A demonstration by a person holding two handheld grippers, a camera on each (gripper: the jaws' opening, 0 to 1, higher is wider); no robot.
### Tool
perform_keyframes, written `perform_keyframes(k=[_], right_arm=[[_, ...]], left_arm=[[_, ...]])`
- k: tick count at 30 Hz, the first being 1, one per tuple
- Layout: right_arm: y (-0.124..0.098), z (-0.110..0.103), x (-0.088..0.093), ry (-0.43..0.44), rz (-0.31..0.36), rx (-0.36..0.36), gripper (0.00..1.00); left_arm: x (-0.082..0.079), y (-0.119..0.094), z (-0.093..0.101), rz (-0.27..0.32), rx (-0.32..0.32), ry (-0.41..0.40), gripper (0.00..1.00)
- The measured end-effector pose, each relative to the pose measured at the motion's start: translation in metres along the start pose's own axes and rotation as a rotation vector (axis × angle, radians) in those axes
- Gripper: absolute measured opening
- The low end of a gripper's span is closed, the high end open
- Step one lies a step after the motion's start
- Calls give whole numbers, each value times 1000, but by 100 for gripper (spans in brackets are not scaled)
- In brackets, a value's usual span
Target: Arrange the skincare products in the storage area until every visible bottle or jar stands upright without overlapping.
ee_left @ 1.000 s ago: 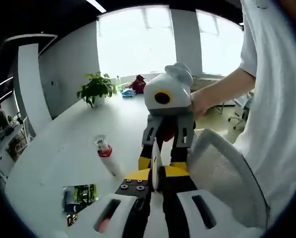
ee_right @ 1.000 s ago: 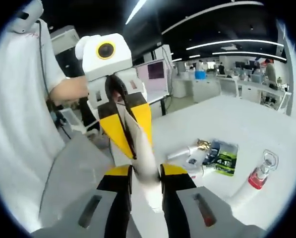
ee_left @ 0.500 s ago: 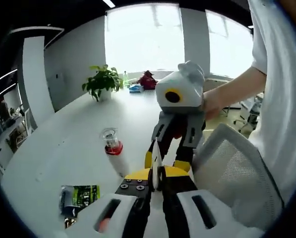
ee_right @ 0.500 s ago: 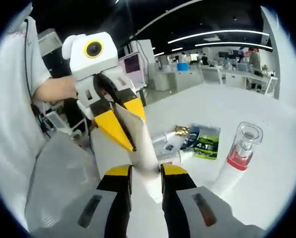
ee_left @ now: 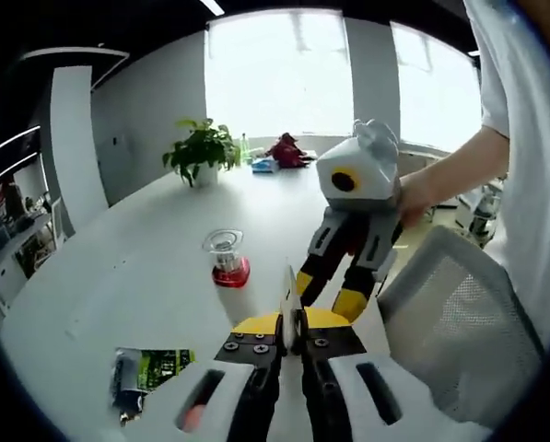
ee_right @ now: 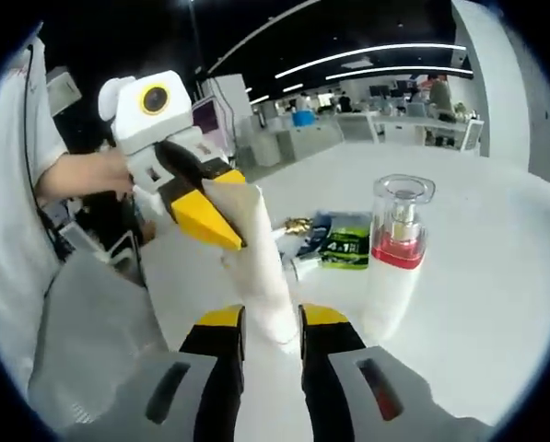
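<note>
While both our hand-held grippers, left [ee_left: 291, 324] and right [ee_right: 271, 318], pinch one white tube [ee_right: 256, 258], the pump bottle [ee_right: 396, 249] stands upright on the counter [ee_right: 496, 258].

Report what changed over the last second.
In the right gripper view, the left gripper has swung off to the left, so the white tube between it and the right gripper now leans. Nothing was taken or let go: both stay shut on the tube. The red-collared pump bottle and green sachets remain on the table; they look nearer because the cameras moved.
</note>
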State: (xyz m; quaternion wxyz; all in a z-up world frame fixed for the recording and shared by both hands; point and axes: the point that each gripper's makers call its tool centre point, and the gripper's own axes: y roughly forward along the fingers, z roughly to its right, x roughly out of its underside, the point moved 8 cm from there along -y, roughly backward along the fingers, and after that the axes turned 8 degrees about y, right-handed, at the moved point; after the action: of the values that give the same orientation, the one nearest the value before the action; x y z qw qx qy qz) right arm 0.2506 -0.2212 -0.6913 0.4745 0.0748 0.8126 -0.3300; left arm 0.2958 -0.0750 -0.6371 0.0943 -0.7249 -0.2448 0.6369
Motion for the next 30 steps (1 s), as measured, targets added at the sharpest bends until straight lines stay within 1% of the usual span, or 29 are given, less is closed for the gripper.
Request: perform_keyframes(k=[4, 7, 9, 12, 15, 17, 23, 30], right_arm=[[0, -3, 9, 29, -8, 15, 22], [5, -8, 13, 48, -5, 19, 22], [13, -12, 16, 67, -2, 22, 22], [28, -16, 20, 71, -17, 22, 22], [44, -14, 25, 68, -36, 36, 23], [48, -13, 24, 77, -29, 31, 23], [46, -5, 24, 80, -26, 36, 23], [38, 5, 35, 105, -37, 59, 23]], left_arm=[[-1, 4, -8, 5, -12, 23, 11], [0, 6, -16, 6, -20, 42, 11], [-2, 7, -17, 10, -23, 46, 11], [-3, 11, -22, 21, -32, 76, 11], [-5, 15, -26, 28, -42, 95, 11], [-5, 18, -30, 33, -49, 95, 11], [-7, 23, -40, 44, -57, 87, 12], [-10, 28, -48, 40, -51, 115, 12]])
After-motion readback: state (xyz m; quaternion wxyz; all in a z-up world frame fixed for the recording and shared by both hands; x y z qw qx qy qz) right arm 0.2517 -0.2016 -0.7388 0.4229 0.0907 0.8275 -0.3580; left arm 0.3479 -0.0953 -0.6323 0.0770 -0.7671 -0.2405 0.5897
